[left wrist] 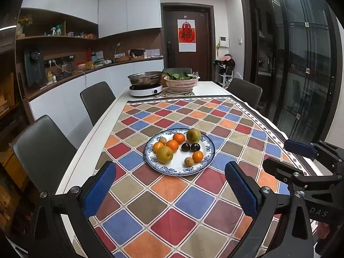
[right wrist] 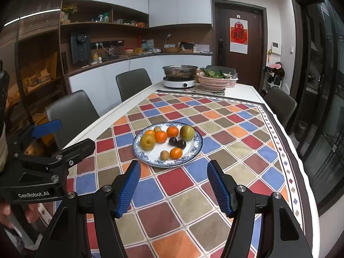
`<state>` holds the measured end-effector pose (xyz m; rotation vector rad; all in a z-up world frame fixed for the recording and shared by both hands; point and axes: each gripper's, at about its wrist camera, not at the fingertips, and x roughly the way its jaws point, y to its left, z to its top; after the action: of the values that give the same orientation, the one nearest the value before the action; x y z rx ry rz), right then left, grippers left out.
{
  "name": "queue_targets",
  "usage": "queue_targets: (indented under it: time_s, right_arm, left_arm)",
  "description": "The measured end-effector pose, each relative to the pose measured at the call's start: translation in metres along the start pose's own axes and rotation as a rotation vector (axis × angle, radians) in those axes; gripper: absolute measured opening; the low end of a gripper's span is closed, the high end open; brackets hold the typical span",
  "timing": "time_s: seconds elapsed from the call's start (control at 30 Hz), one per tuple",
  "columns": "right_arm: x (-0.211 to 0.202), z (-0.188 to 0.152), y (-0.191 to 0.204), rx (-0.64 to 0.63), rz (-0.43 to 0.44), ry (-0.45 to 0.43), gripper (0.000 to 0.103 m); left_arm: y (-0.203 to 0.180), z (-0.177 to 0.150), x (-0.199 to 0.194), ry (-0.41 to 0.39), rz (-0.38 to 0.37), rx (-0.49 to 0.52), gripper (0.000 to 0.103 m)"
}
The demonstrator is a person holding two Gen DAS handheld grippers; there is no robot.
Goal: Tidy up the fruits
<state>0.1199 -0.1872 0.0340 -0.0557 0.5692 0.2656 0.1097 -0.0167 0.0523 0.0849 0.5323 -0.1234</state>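
Right now all fruit sits grouped on the plate [left wrist: 206,161] mid-table [left wrist: 90,150], so nothing is carried. Left gripper [left wrist: 169,191] fingers spread wide, right gripper [right wrist: 174,185] fingers partly apart, both empty, aimed at the plate for a pick.

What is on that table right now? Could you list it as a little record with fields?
Surface: table under a checked cloth
Dish: blue-rimmed plate
Fruit on plate: four oranges, two yellow-green pears, two dark round fruits, two small brown kiwis
Far end: pot on a cooker, basket of greens
Left gripper: open, empty, short of the plate
Right gripper: open, empty, short of the plate
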Motion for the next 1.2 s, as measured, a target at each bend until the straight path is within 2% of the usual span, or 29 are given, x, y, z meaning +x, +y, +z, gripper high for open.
queue_targets:
  time_s: [0.33, 0.67, 0.77, 1.2]
  right_arm:
    - [-0.016, -0.011, 0.000, 0.001, -0.013, -0.006, 0.065]
    - [-0.023, -0.016, 0.001, -0.003, -0.015, -0.011, 0.065]
    - [-0.024, -0.017, 0.001, -0.001, -0.016, -0.014, 0.070]
    - [-0.039, -0.026, 0.005, -0.002, -0.019, -0.026, 0.070]
  left_arm:
    - [-0.006, -0.010, -0.017, -0.002, 0.020, 0.012, 0.103]
    - [-0.007, -0.021, -0.029, 0.004, -0.004, 0.011, 0.103]
    - [-0.007, -0.022, -0.030, 0.005, -0.008, 0.004, 0.103]
    - [-0.007, -0.024, -0.037, -0.004, 0.012, 0.003, 0.103]
